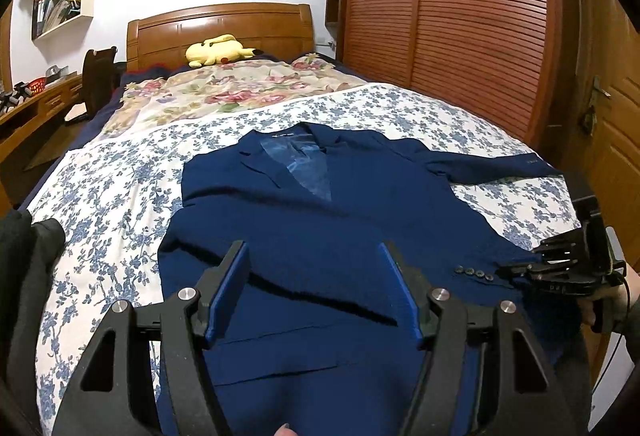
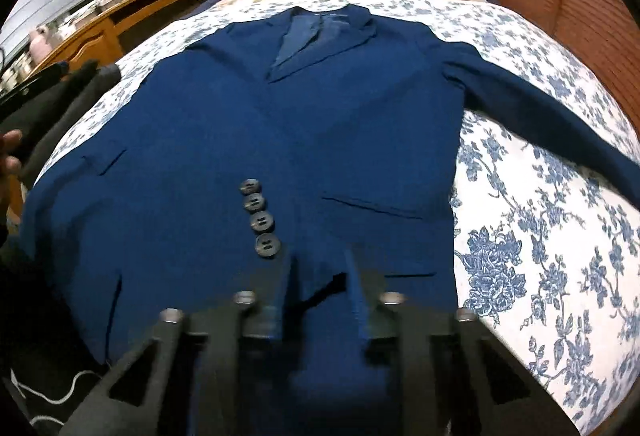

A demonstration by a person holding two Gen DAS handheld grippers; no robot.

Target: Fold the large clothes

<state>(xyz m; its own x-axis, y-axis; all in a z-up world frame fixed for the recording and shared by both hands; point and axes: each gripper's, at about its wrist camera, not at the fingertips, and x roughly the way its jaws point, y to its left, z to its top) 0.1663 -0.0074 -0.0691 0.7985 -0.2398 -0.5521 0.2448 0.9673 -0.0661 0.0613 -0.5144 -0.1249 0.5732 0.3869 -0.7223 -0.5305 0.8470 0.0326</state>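
Lying flat beneath the spread left hand-held gripper (image 1: 314,288), the matte navy blazer (image 1: 320,220) has its cuff (image 2: 320,276) pinched by the blurred right hand-held gripper (image 2: 320,292).

Bed (image 1: 100,196) bears navy jacket (image 1: 320,236), plush (image 1: 218,50).

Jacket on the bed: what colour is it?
Navy blue jacket, with a shinier lighter-blue lining at the collar; clearest in the right wrist view.

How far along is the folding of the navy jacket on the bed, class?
Done: the navy jacket lies spread face up, and one sleeve is folded across its front, its cuff buttons on the body. In hand: the right gripper sits at that cuff, seemingly around fabric; the left gripper hovers open. Left: the other sleeve lies outstretched; the body is unfolded.
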